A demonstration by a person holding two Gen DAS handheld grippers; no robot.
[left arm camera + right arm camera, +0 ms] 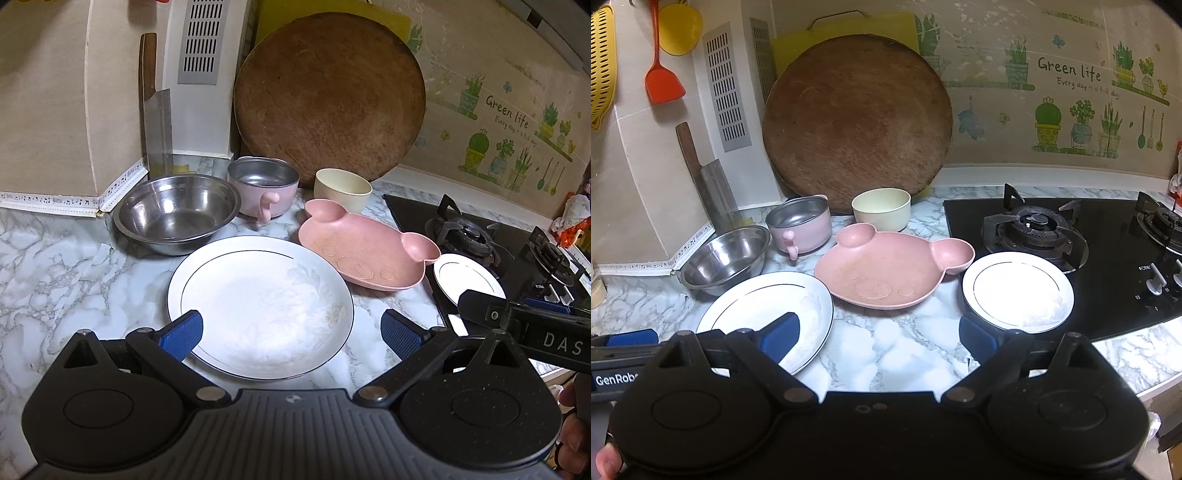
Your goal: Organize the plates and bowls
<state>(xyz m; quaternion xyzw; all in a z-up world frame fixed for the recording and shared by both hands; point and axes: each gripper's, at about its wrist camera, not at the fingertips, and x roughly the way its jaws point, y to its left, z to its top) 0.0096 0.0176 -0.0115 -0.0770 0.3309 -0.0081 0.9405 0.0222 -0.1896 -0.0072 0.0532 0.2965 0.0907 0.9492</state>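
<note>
A large white plate point(260, 306) point(764, 314) lies on the marble counter point(55, 273). My left gripper point(291, 334) hovers open and empty over its near rim. A small white plate point(1017, 290) point(467, 278) rests on the stove's edge. My right gripper point(879, 338) is open and empty over the counter between the two white plates. Behind them sit a pink bear-shaped plate point(890, 271) point(364, 249), a steel bowl point(177, 214) point(726, 256), a pink handled bowl point(262, 186) point(799, 223) and a cream bowl point(341, 188) point(881, 208).
A round wooden board point(328, 96) point(857, 118) leans on the back wall. A cleaver point(159, 125) point(711, 184) stands at the left wall. A black gas stove point(1067, 240) point(480, 229) fills the right side.
</note>
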